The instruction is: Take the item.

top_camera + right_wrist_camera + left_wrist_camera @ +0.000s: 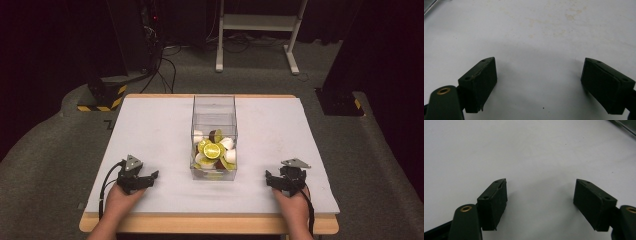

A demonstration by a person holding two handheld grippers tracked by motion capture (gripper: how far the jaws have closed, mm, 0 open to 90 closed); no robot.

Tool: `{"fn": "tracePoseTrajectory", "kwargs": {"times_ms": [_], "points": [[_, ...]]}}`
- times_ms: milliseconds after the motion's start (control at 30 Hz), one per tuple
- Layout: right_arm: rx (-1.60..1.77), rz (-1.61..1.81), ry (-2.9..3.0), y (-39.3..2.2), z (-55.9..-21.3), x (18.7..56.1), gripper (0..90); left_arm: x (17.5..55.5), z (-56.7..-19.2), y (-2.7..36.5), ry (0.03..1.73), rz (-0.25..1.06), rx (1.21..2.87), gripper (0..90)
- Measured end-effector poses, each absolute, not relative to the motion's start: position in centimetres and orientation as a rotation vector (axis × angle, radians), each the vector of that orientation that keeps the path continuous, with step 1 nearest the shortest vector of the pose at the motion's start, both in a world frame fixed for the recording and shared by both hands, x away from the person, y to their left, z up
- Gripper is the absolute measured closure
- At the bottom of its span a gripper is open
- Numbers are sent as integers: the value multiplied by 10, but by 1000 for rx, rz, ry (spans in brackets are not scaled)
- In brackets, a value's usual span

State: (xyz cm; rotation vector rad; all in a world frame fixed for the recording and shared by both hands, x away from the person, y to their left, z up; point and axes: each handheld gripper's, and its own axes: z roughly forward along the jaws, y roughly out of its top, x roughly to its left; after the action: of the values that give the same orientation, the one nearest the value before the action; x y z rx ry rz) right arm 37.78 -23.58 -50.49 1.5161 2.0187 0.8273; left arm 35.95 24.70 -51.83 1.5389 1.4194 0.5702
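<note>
So I'm parked at the start: left gripper [148, 176] and right gripper [274, 179] rest on the bench [150, 130], jaws apart, empty. Next, probably reach the clear box [214, 137].

The left tool [134, 178] is sitting at about seven o'clock, gripped by the left hand [121, 197], its jaws standing wide apart with nothing between them. The right tool [288, 181] is sitting at about five o'clock in the right hand [291, 201], jaws likewise spread wide and holding nothing, both forearms reaching in from six o'clock.
</note>
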Motion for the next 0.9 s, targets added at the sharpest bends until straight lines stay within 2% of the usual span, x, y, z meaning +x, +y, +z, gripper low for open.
{"fn": "tracePoseTrajectory", "kwargs": {"times_ms": [900], "points": [[1511, 824, 2023, -236, -504, 378, 133, 360, -518, 247, 1419, 568, 1543, 272]]}}
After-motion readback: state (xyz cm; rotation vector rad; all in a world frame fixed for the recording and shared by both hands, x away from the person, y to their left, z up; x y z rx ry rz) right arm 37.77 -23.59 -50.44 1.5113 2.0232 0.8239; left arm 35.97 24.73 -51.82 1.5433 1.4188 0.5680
